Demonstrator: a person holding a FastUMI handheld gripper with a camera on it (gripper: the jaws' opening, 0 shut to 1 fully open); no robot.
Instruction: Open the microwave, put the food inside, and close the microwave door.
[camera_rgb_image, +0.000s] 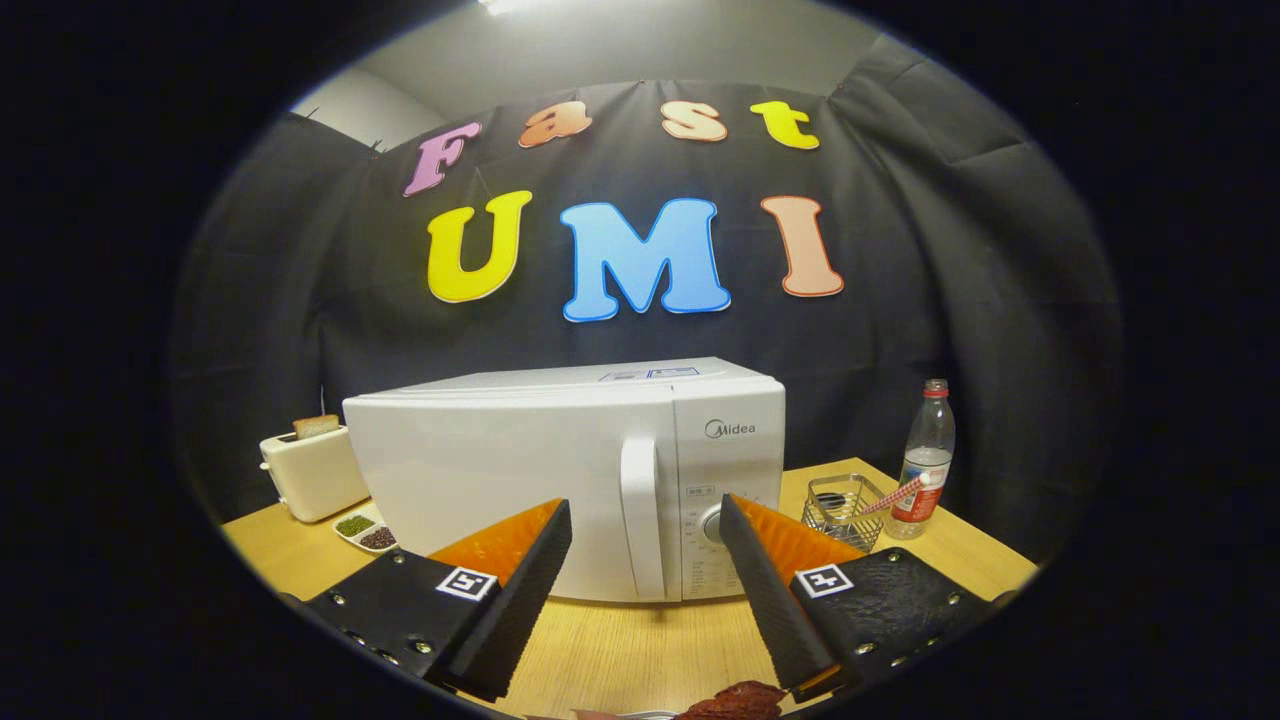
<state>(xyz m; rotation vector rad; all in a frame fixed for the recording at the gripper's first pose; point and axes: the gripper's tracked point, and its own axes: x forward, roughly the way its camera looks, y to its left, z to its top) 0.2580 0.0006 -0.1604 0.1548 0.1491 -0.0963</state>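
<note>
My claw (645, 520) hangs spread and empty before the shut microwave (560, 470), its door handle (641, 515) just ahead between my fingers, the food (735, 702) beneath them; I judge a square grip on the handle best.

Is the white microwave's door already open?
No, the white microwave's door sits flush and shut, its vertical handle just beyond the open gripper, whose fingers touch nothing.

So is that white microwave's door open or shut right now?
Shut. The white microwave's door sits flush with the front, its vertical white handle facing the open gripper, whose fingers hang apart just before it, touching nothing.
</note>
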